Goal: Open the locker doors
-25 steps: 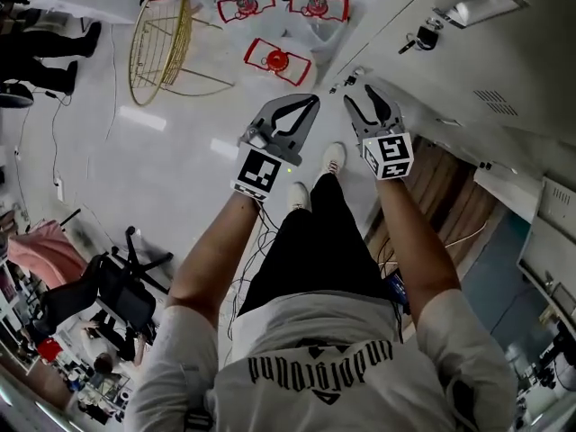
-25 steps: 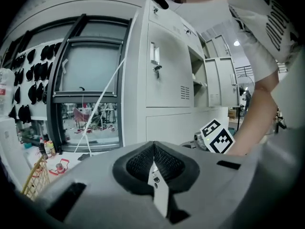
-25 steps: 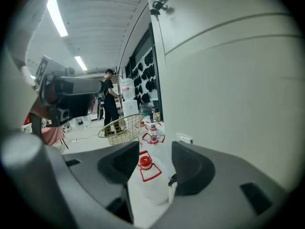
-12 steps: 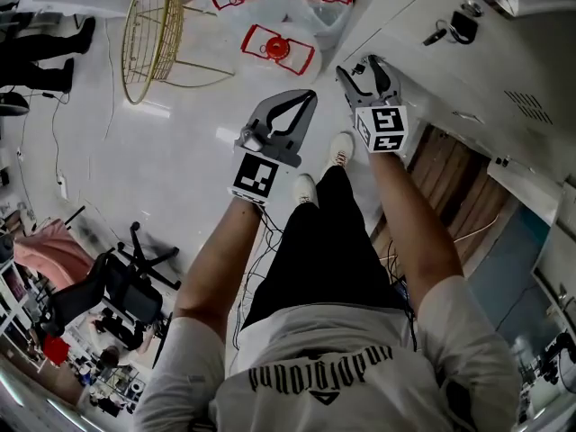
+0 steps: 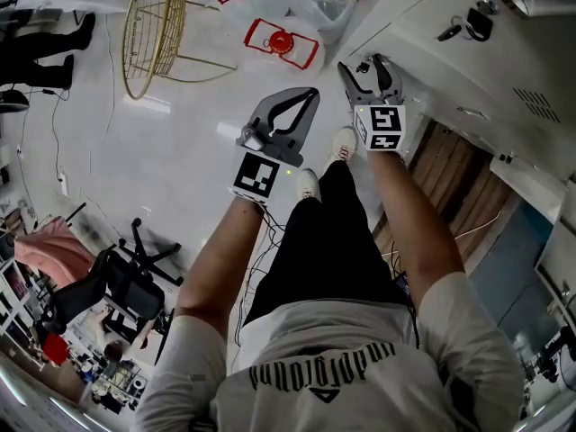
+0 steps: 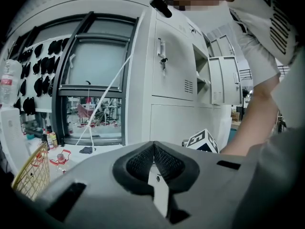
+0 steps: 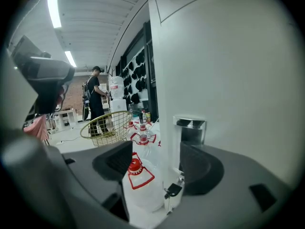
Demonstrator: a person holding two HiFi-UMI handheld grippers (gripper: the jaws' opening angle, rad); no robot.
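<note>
A white locker bank runs along the right. My right gripper is open at the lower door's chrome latch. In the right gripper view that latch, with a small key hanging below it, stands between the spread pads of the right gripper; neither pad presses on it. Its jaws have been opening within the last second. The door above carries its own latch and key. My left gripper is shut on nothing, held in the air left of the lockers; its pads meet.
Two locker doors farther right hang open. On the floor to the left are a gold wire basket and water jugs with red handles. A black office chair stands behind. A person stands by the basket.
The right gripper has come in to the lower door's latch and its jaws stand wider than a second ago. The left gripper has barely shifted and stays shut.
</note>
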